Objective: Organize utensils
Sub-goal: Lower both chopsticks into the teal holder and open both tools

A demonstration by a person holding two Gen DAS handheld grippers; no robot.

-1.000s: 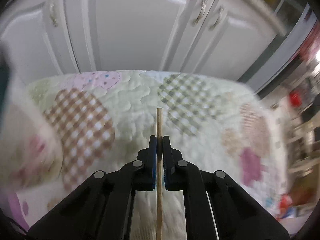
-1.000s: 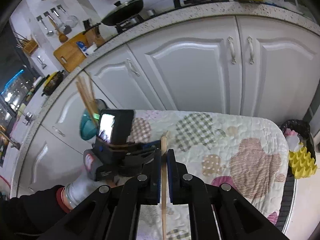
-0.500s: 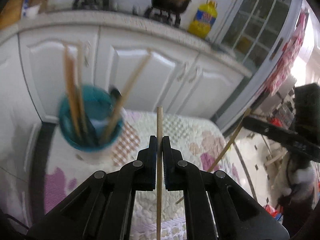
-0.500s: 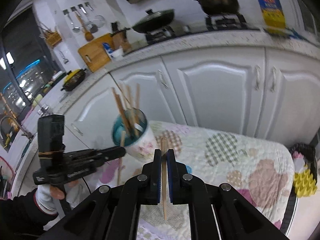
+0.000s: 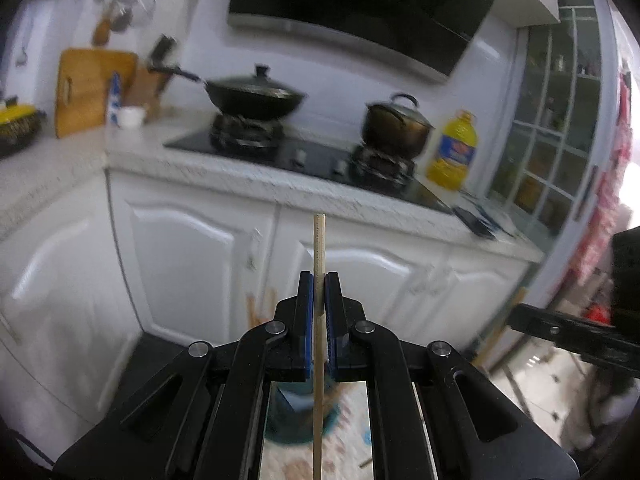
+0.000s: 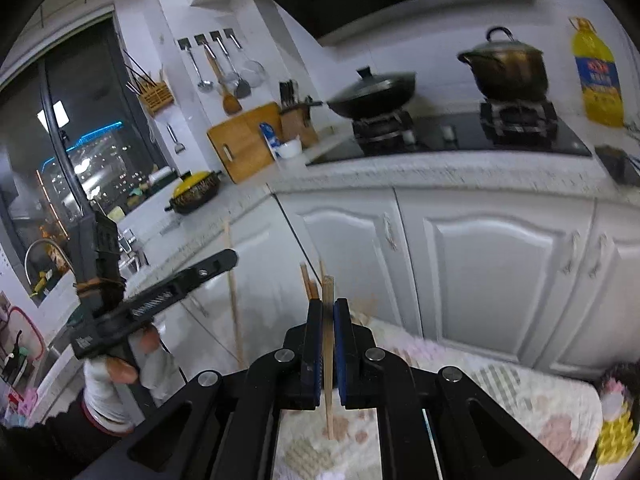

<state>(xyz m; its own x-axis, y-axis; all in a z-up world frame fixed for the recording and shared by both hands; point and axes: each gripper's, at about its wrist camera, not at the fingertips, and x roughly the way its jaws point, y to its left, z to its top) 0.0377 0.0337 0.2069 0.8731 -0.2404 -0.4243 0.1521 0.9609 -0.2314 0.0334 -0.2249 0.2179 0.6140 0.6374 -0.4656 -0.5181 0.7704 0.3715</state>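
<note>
My left gripper [image 5: 319, 280] is shut on a thin wooden chopstick [image 5: 318, 248] that stands upright between the pads and runs down past the bottom of the view. Below the jaws sits a teal holder cup [image 5: 298, 420], mostly hidden, with other chopstick tips [image 5: 260, 312] rising beside the left finger. My right gripper [image 6: 328, 306] is shut on another wooden chopstick [image 6: 328, 360], also upright. The left gripper [image 6: 230, 258] and its chopstick [image 6: 234, 300] show at the left of the right wrist view. Chopstick tips [image 6: 310, 284] rise just behind my right jaws.
A quilted patchwork cloth [image 6: 520, 392] covers the table below. White cabinet doors [image 5: 192, 264] stand behind it under a speckled counter [image 6: 440, 172] with a wok [image 5: 256, 98], a pot [image 5: 396, 124] and a yellow oil bottle [image 5: 454, 150]. The right gripper's body [image 5: 576, 332] shows at the right.
Both grippers have tilted up, each still holding its chopstick. The views now face the counter and stove; the teal cup has dropped from mid-frame to under the left jaws.
</note>
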